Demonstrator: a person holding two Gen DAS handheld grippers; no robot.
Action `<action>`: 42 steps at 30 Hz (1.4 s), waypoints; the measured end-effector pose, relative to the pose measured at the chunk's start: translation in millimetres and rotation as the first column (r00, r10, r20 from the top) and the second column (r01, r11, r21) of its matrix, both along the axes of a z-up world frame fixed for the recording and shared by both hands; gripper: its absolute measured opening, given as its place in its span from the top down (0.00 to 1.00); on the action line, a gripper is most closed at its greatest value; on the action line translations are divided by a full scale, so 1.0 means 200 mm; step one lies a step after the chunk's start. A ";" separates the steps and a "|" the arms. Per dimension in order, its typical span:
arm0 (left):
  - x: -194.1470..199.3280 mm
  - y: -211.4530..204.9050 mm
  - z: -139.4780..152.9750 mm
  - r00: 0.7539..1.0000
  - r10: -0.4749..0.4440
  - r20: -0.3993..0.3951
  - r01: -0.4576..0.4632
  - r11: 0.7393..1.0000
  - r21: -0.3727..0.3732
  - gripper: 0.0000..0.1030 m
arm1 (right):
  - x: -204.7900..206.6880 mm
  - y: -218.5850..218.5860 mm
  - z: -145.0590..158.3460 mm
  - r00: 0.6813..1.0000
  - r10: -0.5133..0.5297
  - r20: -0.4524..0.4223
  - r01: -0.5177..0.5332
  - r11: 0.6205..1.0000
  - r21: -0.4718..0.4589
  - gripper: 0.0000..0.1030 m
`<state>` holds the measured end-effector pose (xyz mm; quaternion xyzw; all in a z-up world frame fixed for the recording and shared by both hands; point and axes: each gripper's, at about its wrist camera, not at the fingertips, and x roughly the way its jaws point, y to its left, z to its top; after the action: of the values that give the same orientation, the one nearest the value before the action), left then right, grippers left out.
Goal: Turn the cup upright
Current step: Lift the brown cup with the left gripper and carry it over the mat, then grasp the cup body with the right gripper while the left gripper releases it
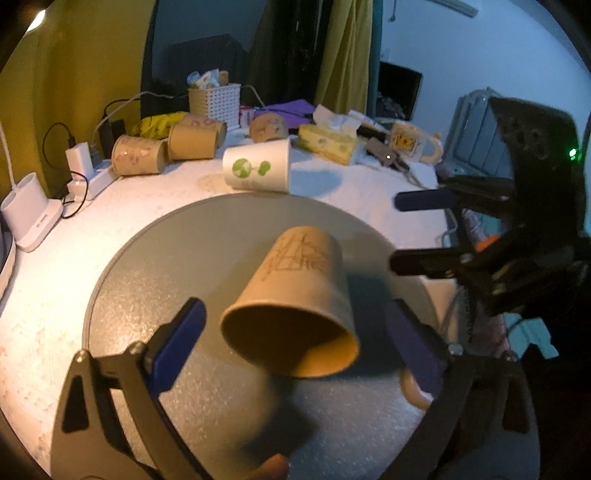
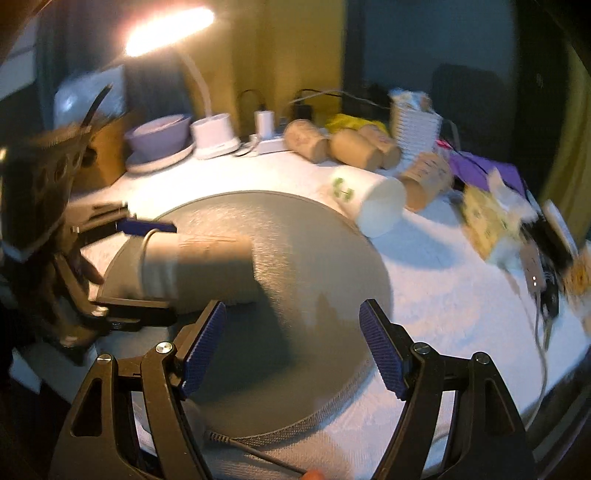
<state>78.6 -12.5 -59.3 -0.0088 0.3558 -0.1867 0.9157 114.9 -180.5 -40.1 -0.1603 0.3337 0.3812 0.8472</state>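
Observation:
A brown paper cup (image 1: 295,299) lies on its side on the round grey mat (image 1: 155,266), its mouth toward my left camera. My left gripper (image 1: 295,347) is open, with one pad on each side of the cup's rim and not touching it. In the right wrist view the same cup (image 2: 199,269) lies between the left gripper's fingers (image 2: 147,226) at the mat's (image 2: 314,258) left side. My right gripper (image 2: 291,350) is open and empty over the mat's front part; it also shows at the right in the left wrist view (image 1: 413,229).
A white cup with a green logo (image 1: 258,166) lies on its side behind the mat. Several brown cups (image 1: 166,147), a white basket (image 1: 214,99), a tissue box (image 1: 328,142), chargers and cables crowd the table's back. A lamp (image 2: 170,26) and bowl (image 2: 159,134) stand back left.

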 end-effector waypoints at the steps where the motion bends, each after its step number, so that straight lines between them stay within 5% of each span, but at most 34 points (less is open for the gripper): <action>1: -0.01 0.01 0.01 1.000 0.006 0.005 -0.006 1.000 -0.003 0.04 | 0.00 0.02 0.01 0.999 0.032 0.015 -0.032 0.999 -0.013 0.24; 4: -0.05 0.07 0.03 0.999 0.031 0.022 -0.030 0.999 -0.022 0.04 | 0.01 0.11 0.05 0.986 0.152 0.065 -0.148 0.987 -0.062 0.24; 9: -0.13 0.19 0.08 0.993 0.102 0.065 -0.099 0.994 -0.043 0.04 | -0.02 0.30 0.05 0.917 0.392 0.073 -0.368 0.903 -0.222 0.24; 15: -0.18 0.35 0.08 0.977 0.200 0.069 -0.197 0.979 -0.051 0.04 | -0.10 0.49 0.01 0.804 0.590 0.074 -0.505 0.743 -0.439 0.24; 20: -0.18 0.45 0.06 0.965 0.261 0.035 -0.259 0.964 -0.061 0.04 | -0.15 0.61 -0.04 0.673 0.739 0.036 -0.575 0.552 -0.603 0.23; 25: -0.17 0.46 0.02 0.962 0.274 0.006 -0.273 0.961 -0.052 0.04 | -0.13 0.70 -0.13 0.616 0.787 -0.034 -0.600 0.441 -0.668 0.23; 33: -0.16 0.46 0.00 0.955 0.297 -0.013 -0.297 0.954 -0.042 0.04 | -0.03 0.78 -0.16 0.644 0.762 -0.069 -0.603 0.450 -0.659 0.24; 38: -0.17 0.47 0.01 0.951 0.311 -0.001 -0.310 0.950 -0.045 0.04 | -0.01 0.78 -0.14 0.665 0.743 -0.070 -0.617 0.495 -0.612 0.29; 42: -0.16 0.47 0.01 0.948 0.318 0.001 -0.318 0.947 -0.049 0.04 | 0.01 0.73 -0.11 0.714 0.699 -0.038 -0.588 0.569 -0.575 0.31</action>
<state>45.7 82.1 -57.2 -0.0873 0.3409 -0.0452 0.9349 116.9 -33.9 -61.9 -0.5425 0.2618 0.5343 0.5931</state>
